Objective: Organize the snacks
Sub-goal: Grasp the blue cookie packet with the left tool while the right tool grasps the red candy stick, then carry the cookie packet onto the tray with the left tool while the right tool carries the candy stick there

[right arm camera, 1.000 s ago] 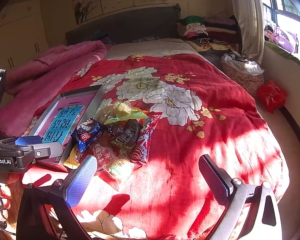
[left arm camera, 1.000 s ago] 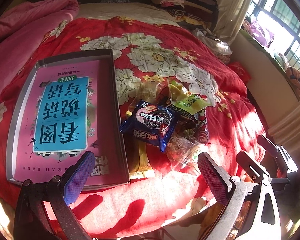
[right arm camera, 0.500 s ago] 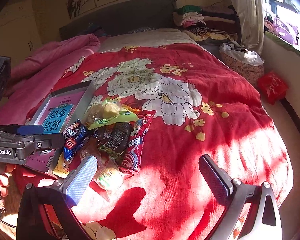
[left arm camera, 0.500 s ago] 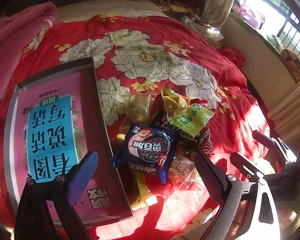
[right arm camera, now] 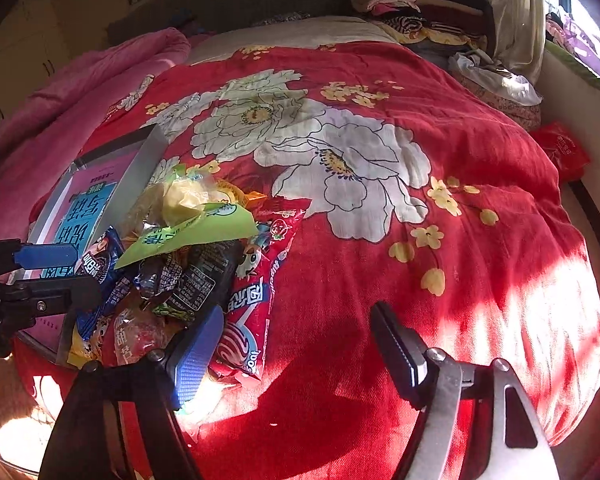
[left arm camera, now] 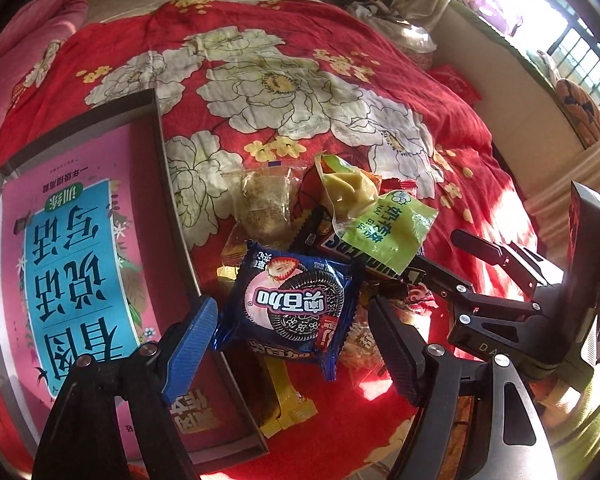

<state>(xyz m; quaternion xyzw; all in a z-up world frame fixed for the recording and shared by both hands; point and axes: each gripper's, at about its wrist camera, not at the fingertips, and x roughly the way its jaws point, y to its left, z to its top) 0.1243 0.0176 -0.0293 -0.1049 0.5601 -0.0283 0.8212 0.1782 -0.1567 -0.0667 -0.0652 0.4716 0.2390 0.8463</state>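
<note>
A pile of snacks lies on the red flowered bedspread (right arm camera: 440, 160). On top lies a blue cookie packet (left arm camera: 296, 304), with a green packet (left arm camera: 384, 232) and a clear-wrapped pastry (left arm camera: 264, 204) behind it. My left gripper (left arm camera: 294, 348) straddles the blue packet; its jaws are closing, and the pads stand at the packet's edges without clearly pressing. My right gripper (right arm camera: 296, 352) is also closing, just right of the pile, with only bedspread and the corner of a red lollipop packet (right arm camera: 256, 300) between its fingers. A grey box (left arm camera: 160, 152) holding a pink book sits left of the pile.
A pink blanket (right arm camera: 100, 76) is bunched at the left. Folded clothes (right arm camera: 400, 0) are stacked by the headboard. A red bag (right arm camera: 560, 148) lies off the bed's right side, under a window. The right half of the bedspread is bare cloth in sunlight.
Both grippers have come forward and down onto the snack pile, and both pairs of jaws have narrowed. The blue packet now sits between the left fingers.
</note>
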